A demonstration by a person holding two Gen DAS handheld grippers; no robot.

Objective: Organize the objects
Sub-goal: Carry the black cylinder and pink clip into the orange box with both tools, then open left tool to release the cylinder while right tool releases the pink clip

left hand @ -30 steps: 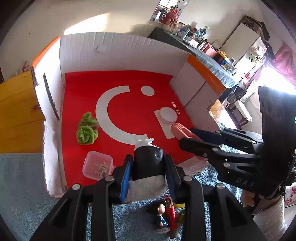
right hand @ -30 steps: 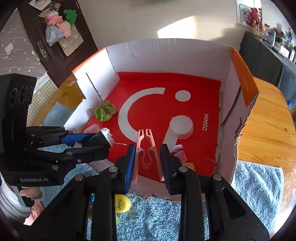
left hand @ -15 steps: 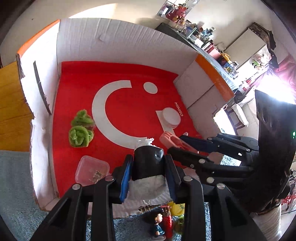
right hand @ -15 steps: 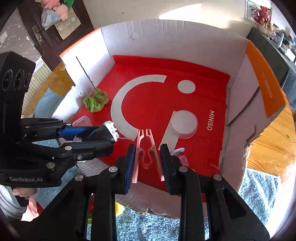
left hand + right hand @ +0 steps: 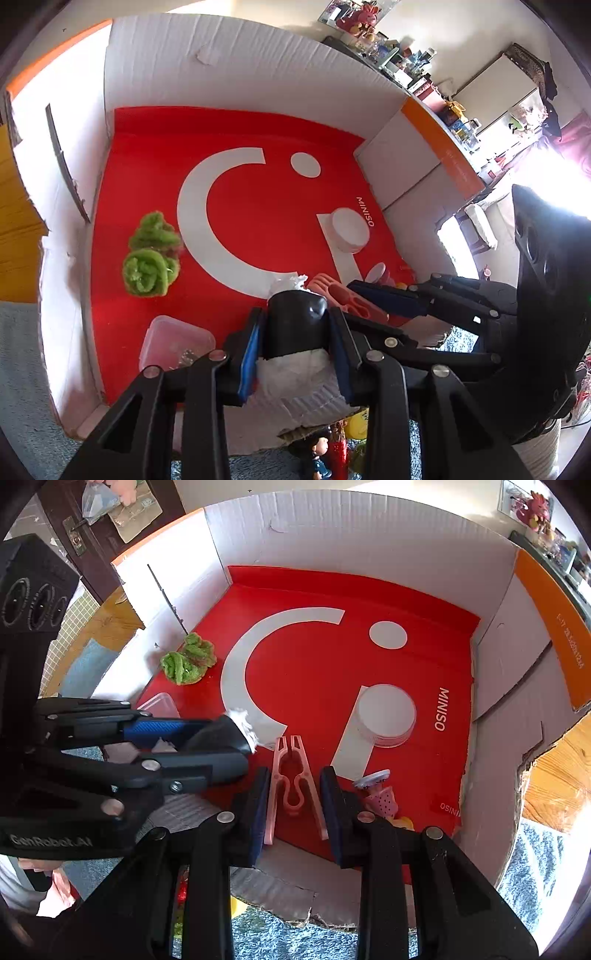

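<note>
The left gripper [image 5: 295, 332] pinches a black cylindrical object [image 5: 293, 325] between its blue-padded fingers [image 5: 248, 349], a tuft of white material [image 5: 286, 283] poking out of the object's far end and more white stuff bunched at its near end; the same gripper shows at the left of the right wrist view [image 5: 221, 746], reaching in over the near edge of the box. The right gripper [image 5: 295, 801] has its fingers [image 5: 260, 805] nearly together and clamped on a pink clothes peg [image 5: 293, 775], whose forked end points toward the far wall; in the left wrist view the peg [image 5: 343, 295] sits just right of the black object, with the right gripper [image 5: 376, 299] coming in from the right. Both held things hang over the near part of an open cardboard box [image 5: 332, 528] with white walls, an orange strip on its right flap and a red floor printed with a white arc, a dot and the word MINISO. On that floor a green fuzzy bundle [image 5: 151, 254] lies near the left wall, a clear plastic container [image 5: 173, 343] sits nearer in front of it, a white round lid [image 5: 386, 714] rests toward the right, and a small pink dotted item [image 5: 380, 794] with a white top lies in the near right corner. A small figurine [image 5: 317, 461] stands on the blue rug [image 5: 288, 938] just outside the near wall
</note>
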